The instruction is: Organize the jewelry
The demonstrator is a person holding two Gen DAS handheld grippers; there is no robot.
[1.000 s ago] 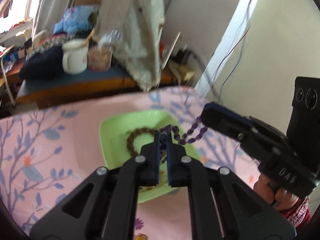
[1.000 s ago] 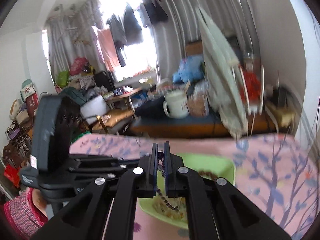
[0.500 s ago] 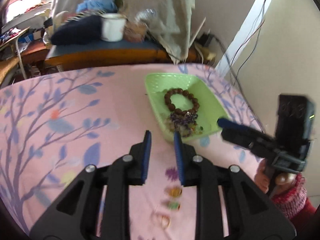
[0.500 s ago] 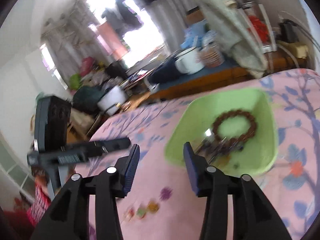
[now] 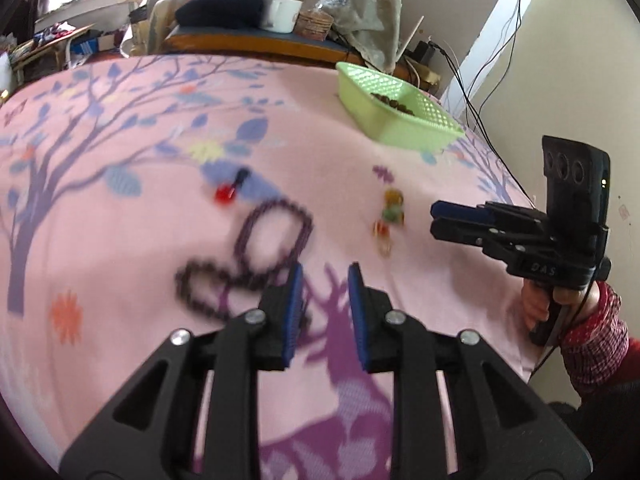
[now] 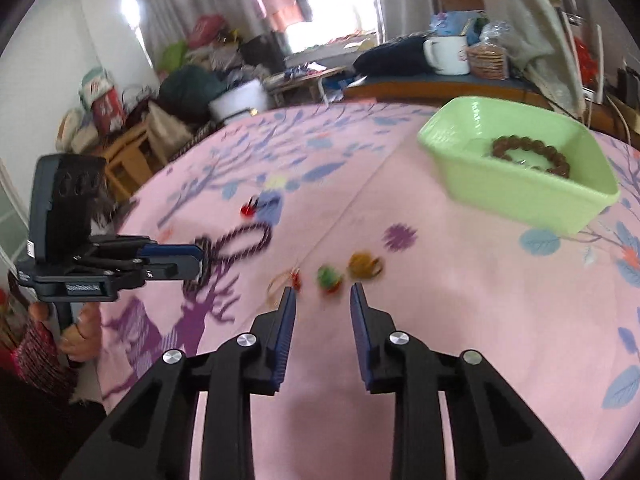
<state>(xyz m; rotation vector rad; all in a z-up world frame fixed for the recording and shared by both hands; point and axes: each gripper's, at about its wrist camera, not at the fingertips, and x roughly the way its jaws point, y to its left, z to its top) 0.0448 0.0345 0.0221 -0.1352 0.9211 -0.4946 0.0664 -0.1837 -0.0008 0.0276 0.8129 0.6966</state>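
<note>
A green tray [image 5: 420, 120] [image 6: 516, 192] on the pink cloth holds a brown bead bracelet [image 6: 530, 156]. A dark purple bead necklace [image 5: 256, 248] [image 6: 236, 246] lies looped on the cloth. My left gripper [image 5: 322, 276] is open and empty, just right of the necklace's loops. My right gripper [image 6: 322, 294] is open and empty, just short of a green piece [image 6: 329, 278], an orange piece [image 6: 364, 266] and a thin ring [image 6: 284, 282]. A small red piece [image 5: 226, 192] [image 6: 248, 210] lies beyond the necklace.
A pink cloth with tree and deer prints [image 5: 120, 160] covers the table. Behind its far edge stand a low wooden table with a white mug [image 6: 448, 56] and a basket. A wall with hanging cables [image 5: 500, 60] is at the right.
Both grippers opened, let a purple bead string fall into the tray and pulled back from it. They now hover low over the loose pieces on the cloth.
</note>
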